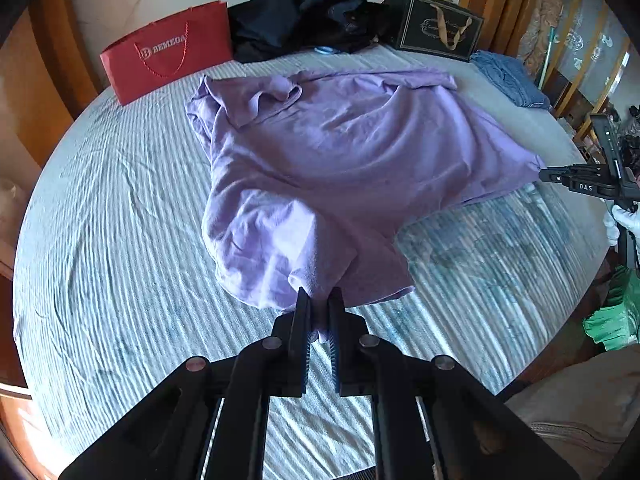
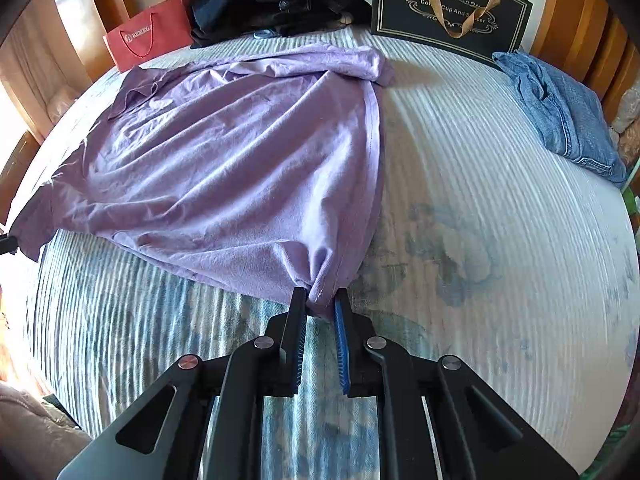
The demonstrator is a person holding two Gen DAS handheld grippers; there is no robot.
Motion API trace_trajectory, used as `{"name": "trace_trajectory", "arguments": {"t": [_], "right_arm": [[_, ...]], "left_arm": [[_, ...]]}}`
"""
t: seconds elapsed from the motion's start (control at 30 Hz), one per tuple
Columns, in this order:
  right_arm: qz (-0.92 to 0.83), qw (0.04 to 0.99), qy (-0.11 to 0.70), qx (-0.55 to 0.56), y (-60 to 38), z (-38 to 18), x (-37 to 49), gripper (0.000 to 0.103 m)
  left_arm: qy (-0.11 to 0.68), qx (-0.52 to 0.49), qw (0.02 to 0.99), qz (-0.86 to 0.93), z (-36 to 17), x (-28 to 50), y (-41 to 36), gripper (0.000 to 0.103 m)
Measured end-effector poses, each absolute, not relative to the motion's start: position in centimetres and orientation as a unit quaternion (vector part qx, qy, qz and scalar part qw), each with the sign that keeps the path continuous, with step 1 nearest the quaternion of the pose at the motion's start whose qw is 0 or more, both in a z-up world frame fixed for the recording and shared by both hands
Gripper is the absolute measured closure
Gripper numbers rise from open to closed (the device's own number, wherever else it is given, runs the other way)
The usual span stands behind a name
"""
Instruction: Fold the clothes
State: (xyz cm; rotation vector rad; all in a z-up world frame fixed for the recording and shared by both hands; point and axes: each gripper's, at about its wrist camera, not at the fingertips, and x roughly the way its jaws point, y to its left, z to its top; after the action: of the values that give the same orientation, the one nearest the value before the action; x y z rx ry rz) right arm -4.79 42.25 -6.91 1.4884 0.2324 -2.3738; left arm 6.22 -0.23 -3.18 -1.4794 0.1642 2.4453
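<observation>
Purple polo shirt (image 1: pixel 320 152) is spread, rumpled, on the striped bed (image 1: pixel 120 240); its hem corners are pinched by the left claw (image 1: pixel 319 300) and right claw (image 2: pixel 320 300); fabric judged soft, light, limp; best gripped at corners.

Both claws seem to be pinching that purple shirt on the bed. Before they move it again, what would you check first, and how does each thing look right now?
1. Left gripper shut on the purple shirt: ok, cloth is bunched between its fingers.
2. Right gripper shut on the shirt: ok, a corner is pinched.
3. Shirt lying flat: not ok, it is wrinkled and one sleeve is folded over.
4. Bare bed sheet beside the shirt for folding: ok.
5. Folded jeans apart from the shirt: ok.
6. How many layers each grip holds: cannot tell.
</observation>
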Motion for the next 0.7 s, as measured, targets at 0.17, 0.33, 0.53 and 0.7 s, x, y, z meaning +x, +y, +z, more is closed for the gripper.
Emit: {"name": "trace_trajectory", "arguments": {"t": [0.17, 0.33, 0.53, 0.7], "right_arm": [[-0.84, 0.154, 0.08, 0.514, 44.0, -3.1, -7.5, 0.092], [-0.858, 0.11, 0.07, 0.496, 43.8, -1.1, -13.5, 0.087], [-0.864, 0.091, 0.012, 0.496, 44.3, -0.5, -13.6, 0.047], [-0.853, 0.075, -0.023, 0.515, 46.0, -3.2, -9.4, 0.046]], "left_arm": [[0.072, -0.489, 0.161, 0.854, 1.7, 1.2, -0.1, 0.097], [0.11, -0.501, 0.143, 0.847, -0.1, -11.1, 1.3, 0.086], [0.034, -0.519, 0.119, 0.846, -1.4, -16.4, -2.8, 0.063], [0.037, -0.512, 0.121, 0.85, -2.7, -9.6, -4.4, 0.058]]}}
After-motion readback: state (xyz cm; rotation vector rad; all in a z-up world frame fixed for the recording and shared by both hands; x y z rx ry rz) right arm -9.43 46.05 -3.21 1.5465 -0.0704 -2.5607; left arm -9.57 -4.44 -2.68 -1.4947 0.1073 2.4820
